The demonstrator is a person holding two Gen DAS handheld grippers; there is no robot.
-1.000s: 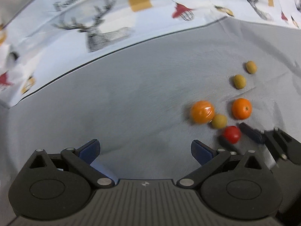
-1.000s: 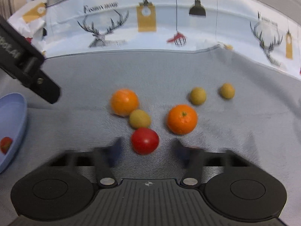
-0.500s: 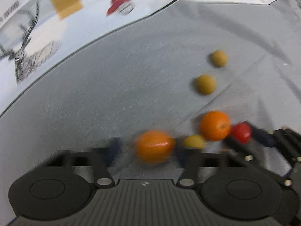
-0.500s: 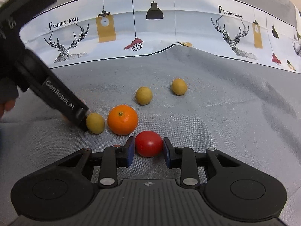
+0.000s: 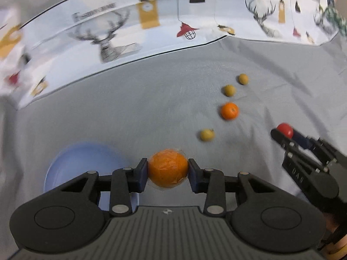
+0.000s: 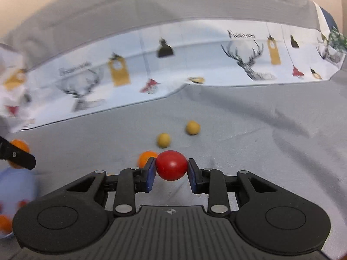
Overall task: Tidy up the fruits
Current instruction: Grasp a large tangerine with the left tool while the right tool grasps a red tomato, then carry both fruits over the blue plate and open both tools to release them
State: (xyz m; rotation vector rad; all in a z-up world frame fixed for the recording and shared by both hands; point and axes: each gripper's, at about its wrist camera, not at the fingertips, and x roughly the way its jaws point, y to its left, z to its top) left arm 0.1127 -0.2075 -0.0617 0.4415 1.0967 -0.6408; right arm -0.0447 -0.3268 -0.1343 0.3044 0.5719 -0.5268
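Blue pads of the left gripper (image 5: 168, 172) were clamped on the two sides of an orange (image 5: 167, 168), which sat snug between them, lifted clear of the grey cloth (image 5: 134, 108). Its jaws had just been closing, and the fruit now filled the gap. Just beyond and below that gripper, toward the near left of the cloth, lay a pale blue bowl (image 5: 71, 162), probably where this fruit was meant to go, which would explain why it was carried on that side.

The right gripper (image 6: 171, 169) had likewise been closing and now pinched a red tomato (image 6: 171, 165) at its widest part (a sensible hold for something round and smooth). In the left wrist view the same tomato showed at the tip of that gripper, off to the right and above the cloth.

Further out, the fruit not yet gathered rested in a loose line toward the middle of the cloth: a second orange (image 5: 229, 111), a small yellow fruit (image 5: 207, 134) nearer the left gripper, and two more yellow ones (image 5: 229, 90) (image 5: 243, 79) beyond, close together but not touching. At the far edge a printed sheet (image 5: 151, 32) with deer and lamps lay over the grey cloth. The bowl seemed to hold some fruit already, though blur made it hard to tell which.
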